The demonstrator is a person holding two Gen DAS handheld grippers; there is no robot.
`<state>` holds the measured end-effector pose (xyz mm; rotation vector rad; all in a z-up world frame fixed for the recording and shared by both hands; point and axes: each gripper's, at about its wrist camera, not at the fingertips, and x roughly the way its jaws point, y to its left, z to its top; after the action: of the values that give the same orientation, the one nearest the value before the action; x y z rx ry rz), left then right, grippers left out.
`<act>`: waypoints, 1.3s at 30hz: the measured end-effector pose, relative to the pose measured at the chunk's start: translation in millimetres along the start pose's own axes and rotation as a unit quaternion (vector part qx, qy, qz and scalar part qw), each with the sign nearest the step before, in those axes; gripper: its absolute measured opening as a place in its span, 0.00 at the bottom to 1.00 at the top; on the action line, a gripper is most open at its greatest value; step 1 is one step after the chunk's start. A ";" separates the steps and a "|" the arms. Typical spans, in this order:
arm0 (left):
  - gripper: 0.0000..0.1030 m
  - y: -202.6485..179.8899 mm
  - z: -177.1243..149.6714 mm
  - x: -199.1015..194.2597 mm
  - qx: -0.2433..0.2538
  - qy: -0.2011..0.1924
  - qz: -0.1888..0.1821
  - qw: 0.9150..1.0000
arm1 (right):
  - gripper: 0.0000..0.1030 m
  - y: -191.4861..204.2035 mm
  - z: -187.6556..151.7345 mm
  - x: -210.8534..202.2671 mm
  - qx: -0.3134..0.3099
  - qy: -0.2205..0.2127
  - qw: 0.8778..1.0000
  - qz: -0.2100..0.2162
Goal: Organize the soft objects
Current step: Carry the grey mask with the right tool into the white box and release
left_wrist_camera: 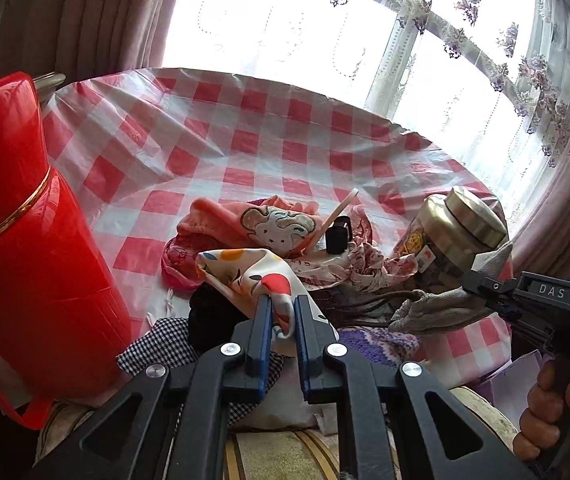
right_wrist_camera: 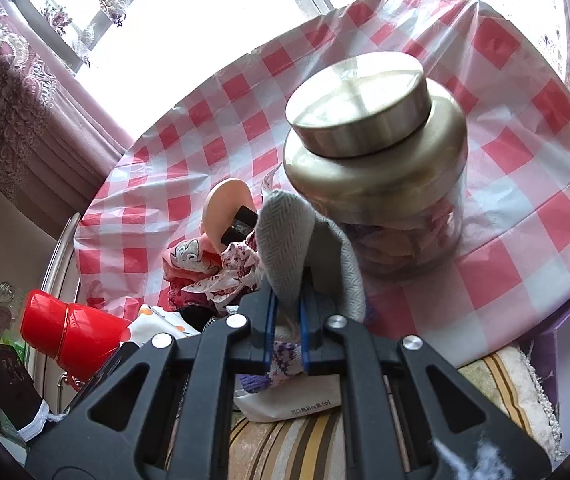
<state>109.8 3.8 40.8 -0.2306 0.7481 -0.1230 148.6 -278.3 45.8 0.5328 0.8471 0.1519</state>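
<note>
A heap of soft things lies at the near edge of the red-checked table [left_wrist_camera: 245,132]. My left gripper [left_wrist_camera: 283,312] is shut on a white cloth with orange and red spots [left_wrist_camera: 245,268], whose corner is pinched between the blue pads. My right gripper [right_wrist_camera: 287,296] is shut on a grey herringbone cloth [right_wrist_camera: 285,236] that stands up in a fold above the pads. In the left wrist view the right gripper [left_wrist_camera: 473,280] comes in from the right, with the grey cloth [left_wrist_camera: 437,308] drooping from it. A pink towel with an animal patch [left_wrist_camera: 253,220] and a floral cloth [left_wrist_camera: 365,264] lie behind.
A tall red flask [left_wrist_camera: 25,240] stands close on the left. A glass jar with a gold lid [right_wrist_camera: 373,160] stands just behind the grey cloth. A black clip with a cream stick [left_wrist_camera: 337,236], a black cloth [left_wrist_camera: 209,316], a houndstooth cloth [left_wrist_camera: 157,344] and purple knitwear [left_wrist_camera: 381,340] sit in the heap.
</note>
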 end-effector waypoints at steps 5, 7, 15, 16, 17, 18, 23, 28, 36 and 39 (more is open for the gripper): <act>0.11 -11.8 -4.0 -13.5 0.004 -0.012 -0.016 1.000 | 0.12 -9.5 -1.6 -26.6 -0.008 -0.013 1.000 0.000; 0.10 -17.0 -5.4 -18.3 0.006 -0.014 -0.024 1.000 | 0.12 -13.4 -2.2 -35.3 -0.012 -0.017 1.000 -0.003; 0.10 -51.2 -14.4 -36.2 0.029 -0.017 -0.062 0.998 | 0.12 -41.8 -6.6 -79.4 -0.021 -0.033 0.999 -0.017; 0.10 -57.0 -15.4 -38.3 0.033 -0.017 -0.067 0.997 | 0.12 -47.8 -7.3 -86.7 -0.020 -0.039 0.999 -0.022; 0.10 -63.4 -16.6 -40.4 0.038 -0.017 -0.073 0.996 | 0.12 -53.2 -7.2 -93.0 -0.017 -0.044 0.999 -0.025; 0.10 -69.4 -17.2 -41.7 0.042 -0.017 -0.079 0.996 | 0.12 -59.9 -7.6 -99.8 -0.014 -0.048 0.998 -0.030; 0.10 -109.9 -26.8 -48.6 0.076 -0.015 -0.116 0.990 | 0.12 -100.0 -11.1 -132.5 0.004 -0.061 0.996 -0.064; 0.10 -158.0 -41.3 -51.1 0.113 0.003 -0.168 0.979 | 0.12 -140.9 -16.1 -163.7 0.022 -0.071 0.992 -0.106; 0.10 -233.7 -67.9 -51.8 0.161 0.051 -0.262 0.950 | 0.12 -195.2 -26.7 -208.3 0.037 -0.089 0.976 -0.196; 0.12 -256.6 -78.8 -53.0 0.177 0.070 -0.294 0.937 | 0.12 -215.3 -31.0 -222.7 0.045 -0.092 0.967 -0.235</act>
<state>9.8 -247.2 84.2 -0.0942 0.7660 -0.8445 -38.8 -525.8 70.0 0.4090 0.7789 -0.3678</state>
